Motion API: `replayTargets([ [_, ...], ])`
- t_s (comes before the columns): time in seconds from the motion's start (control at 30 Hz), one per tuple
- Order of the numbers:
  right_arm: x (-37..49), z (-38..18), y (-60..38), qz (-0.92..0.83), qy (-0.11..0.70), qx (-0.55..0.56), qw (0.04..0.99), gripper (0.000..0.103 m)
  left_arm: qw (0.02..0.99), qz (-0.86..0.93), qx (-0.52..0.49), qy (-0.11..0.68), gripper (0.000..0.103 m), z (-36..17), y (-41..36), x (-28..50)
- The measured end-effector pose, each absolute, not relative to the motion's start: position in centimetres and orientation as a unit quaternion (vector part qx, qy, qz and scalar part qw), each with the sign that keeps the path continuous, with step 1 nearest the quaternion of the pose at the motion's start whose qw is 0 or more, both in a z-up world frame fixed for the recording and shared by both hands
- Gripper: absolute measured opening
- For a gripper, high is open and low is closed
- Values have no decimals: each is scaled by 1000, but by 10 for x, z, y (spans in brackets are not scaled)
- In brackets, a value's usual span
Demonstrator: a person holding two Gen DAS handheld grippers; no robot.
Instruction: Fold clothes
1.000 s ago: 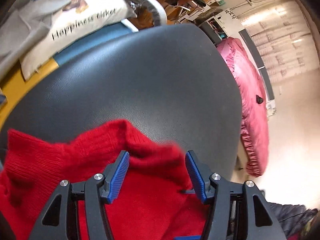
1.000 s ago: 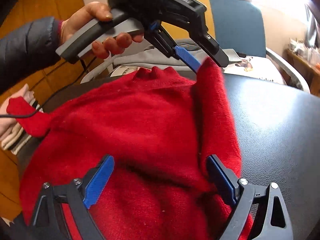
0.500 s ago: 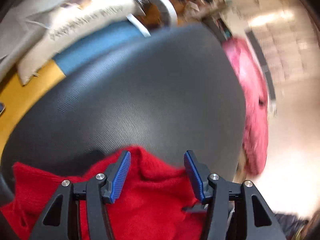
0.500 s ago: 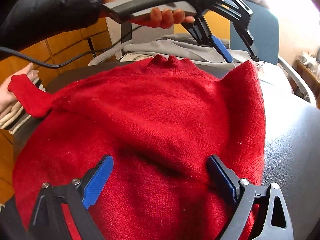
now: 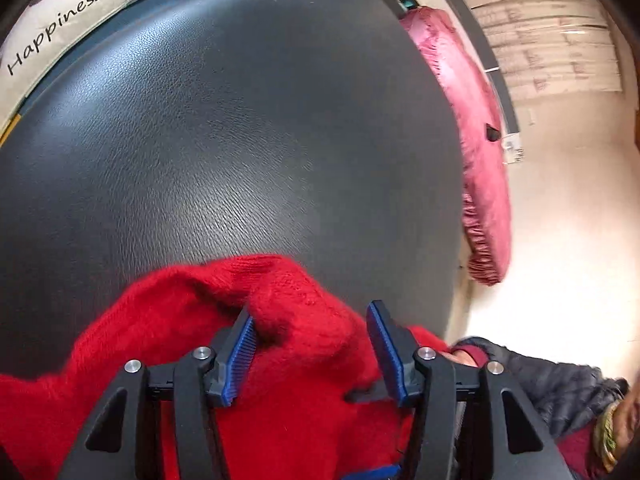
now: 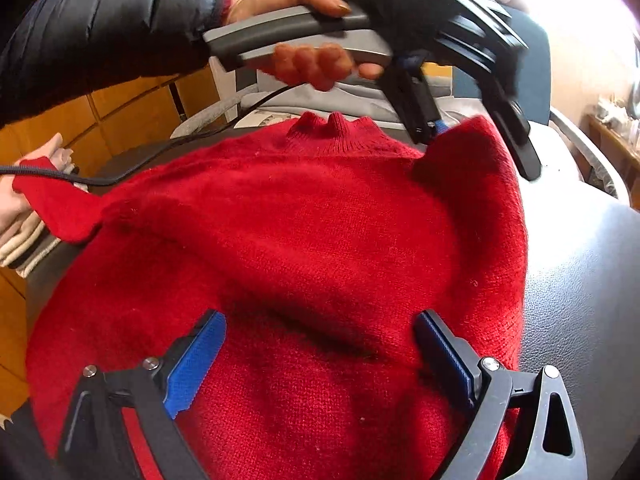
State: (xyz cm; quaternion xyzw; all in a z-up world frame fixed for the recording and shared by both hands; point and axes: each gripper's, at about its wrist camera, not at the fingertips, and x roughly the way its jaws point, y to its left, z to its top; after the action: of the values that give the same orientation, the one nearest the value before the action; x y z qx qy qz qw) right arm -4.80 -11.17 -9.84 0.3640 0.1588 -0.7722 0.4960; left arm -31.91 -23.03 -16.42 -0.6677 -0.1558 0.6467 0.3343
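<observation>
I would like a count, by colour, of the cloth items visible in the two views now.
Red: 1, the sweater
Pink: 1, the ruffled cloth
Cream with print: 1, the "Happiness ticket" cushion
Grey: 1, the garment behind the sweater
Pale, folded: 1 stack, its number of pieces unclear
Total: 5

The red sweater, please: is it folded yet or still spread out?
Mostly spread: the sweater lies flat, collar showing, only its right edge turned up.

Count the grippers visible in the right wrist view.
2. The right gripper sits at the bottom of the view, jaws open over the red sweater. The left gripper is at upper right, hand-held, open around the sweater's raised corner.
</observation>
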Motion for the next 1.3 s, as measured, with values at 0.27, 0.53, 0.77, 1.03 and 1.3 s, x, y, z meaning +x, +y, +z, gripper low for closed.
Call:
replayTargets([
  [0.27, -46, -101, -114, -770, 169, 365, 496, 101, 366, 742, -527, -195, 44, -137, -234, -322],
  [0.53, -56, -97, -104, -772, 129, 374, 498, 101, 294, 780, -496, -244, 47, -127, -283, -288],
  [0.77, -107, -59, -22, -777, -78, 383, 493, 98, 180, 841, -433, -270, 51, -115, -342, -178],
  [1.03, -211, -54, -18, -770, -141, 433, 447, 61, 13, 882, -380, -280, 51, -144, -385, -16],
  [1.3, -241, -81, -68, -748, -108, 497, 426, 58, -116, 853, -311, -403, 70, -165, -474, 105],
])
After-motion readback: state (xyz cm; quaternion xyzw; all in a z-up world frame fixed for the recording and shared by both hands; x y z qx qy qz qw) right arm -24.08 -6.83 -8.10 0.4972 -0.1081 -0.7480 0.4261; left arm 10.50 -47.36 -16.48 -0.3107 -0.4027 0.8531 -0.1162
